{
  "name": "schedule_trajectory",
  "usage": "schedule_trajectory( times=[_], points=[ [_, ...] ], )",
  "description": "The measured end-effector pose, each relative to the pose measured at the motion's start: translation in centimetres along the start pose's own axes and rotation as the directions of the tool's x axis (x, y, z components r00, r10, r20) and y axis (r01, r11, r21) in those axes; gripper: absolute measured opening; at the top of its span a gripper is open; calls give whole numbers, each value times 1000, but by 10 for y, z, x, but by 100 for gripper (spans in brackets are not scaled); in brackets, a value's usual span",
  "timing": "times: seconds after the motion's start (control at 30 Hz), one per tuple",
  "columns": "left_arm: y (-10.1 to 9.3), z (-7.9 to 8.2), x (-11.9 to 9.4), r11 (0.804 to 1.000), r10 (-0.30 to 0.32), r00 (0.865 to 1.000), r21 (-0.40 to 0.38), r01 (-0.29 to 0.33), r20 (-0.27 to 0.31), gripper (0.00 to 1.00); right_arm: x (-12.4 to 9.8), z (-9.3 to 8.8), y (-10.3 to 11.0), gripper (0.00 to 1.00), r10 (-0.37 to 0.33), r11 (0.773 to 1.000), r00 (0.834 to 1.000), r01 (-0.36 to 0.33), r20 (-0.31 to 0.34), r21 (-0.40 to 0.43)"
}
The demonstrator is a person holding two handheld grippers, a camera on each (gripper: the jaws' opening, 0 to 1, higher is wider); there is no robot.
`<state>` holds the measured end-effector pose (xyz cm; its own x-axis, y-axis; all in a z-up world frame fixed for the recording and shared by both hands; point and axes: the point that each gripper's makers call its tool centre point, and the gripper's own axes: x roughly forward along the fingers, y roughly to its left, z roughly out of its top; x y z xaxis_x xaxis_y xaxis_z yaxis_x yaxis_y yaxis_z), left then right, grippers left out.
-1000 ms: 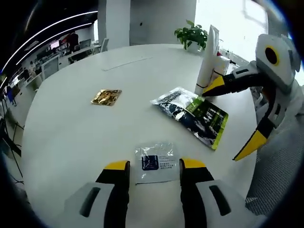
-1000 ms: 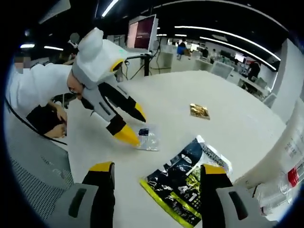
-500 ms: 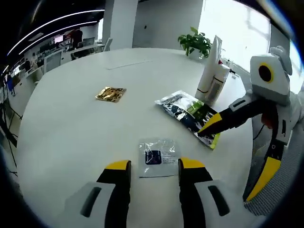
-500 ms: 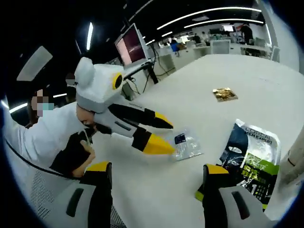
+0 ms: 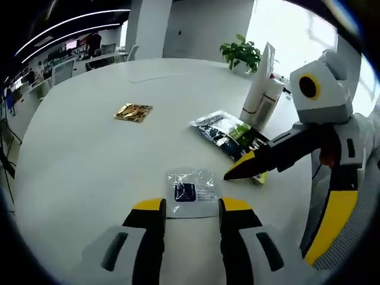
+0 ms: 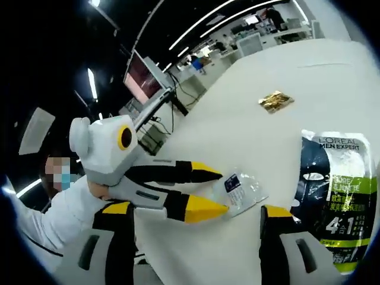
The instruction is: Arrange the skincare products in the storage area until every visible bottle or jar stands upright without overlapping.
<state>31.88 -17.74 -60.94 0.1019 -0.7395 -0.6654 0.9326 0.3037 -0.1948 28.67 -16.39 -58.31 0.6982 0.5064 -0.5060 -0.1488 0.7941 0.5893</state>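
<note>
a clear sachet (image 5: 191,193) is straddled by the left gripper (image 5: 190,206), jaws apart and empty, near the table (image 5: 83,154) edge; the right gripper (image 6: 197,209) is held wide open, empty.

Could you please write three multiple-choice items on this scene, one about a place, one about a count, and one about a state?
1. Where does the clear sachet lie?
A. just ahead of the left gripper
B. on the gold packet
C. under the plant

2. How many flat packets lie on the table?
A. one
B. three
C. five

3. How do the right gripper jaws stand?
A. open
B. shut on the dark packet
C. shut on a tube

1 A, it lies by the jaw tips. 2 B, clear, gold and dark. 3 A, a wide gap parts them.
</note>
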Motion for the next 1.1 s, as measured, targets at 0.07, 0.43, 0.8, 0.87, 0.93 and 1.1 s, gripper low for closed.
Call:
schedule_trajectory(
  times=[0.07,0.43,0.8,0.87,0.93,1.1],
  points=[
    [0,-1,-1,1000,-4,1000,-4,4,0,28,-1,-1,2,85,1,1000,1000,-1,-5,-6],
    [-10,-6,-4,997,-43,999,-57,44,8,23,-1,-4,7,88,21,999,1000,-22,-20,-46],
    [-13,-9,-5,995,-61,998,-81,61,7,21,-6,-8,7,90,56,997,998,-57,-27,-49],
    [-14,-10,-6,995,-56,998,-82,56,8,19,-9,-7,6,89,67,998,998,-67,-17,-18],
    [-15,-9,-7,992,-60,998,-107,62,17,19,-12,-9,7,89,71,997,997,-72,-20,-26],
    [-18,-10,-8,991,-66,997,-115,69,25,18,-15,-8,5,87,78,997,997,-78,-6,18]
  ],
)
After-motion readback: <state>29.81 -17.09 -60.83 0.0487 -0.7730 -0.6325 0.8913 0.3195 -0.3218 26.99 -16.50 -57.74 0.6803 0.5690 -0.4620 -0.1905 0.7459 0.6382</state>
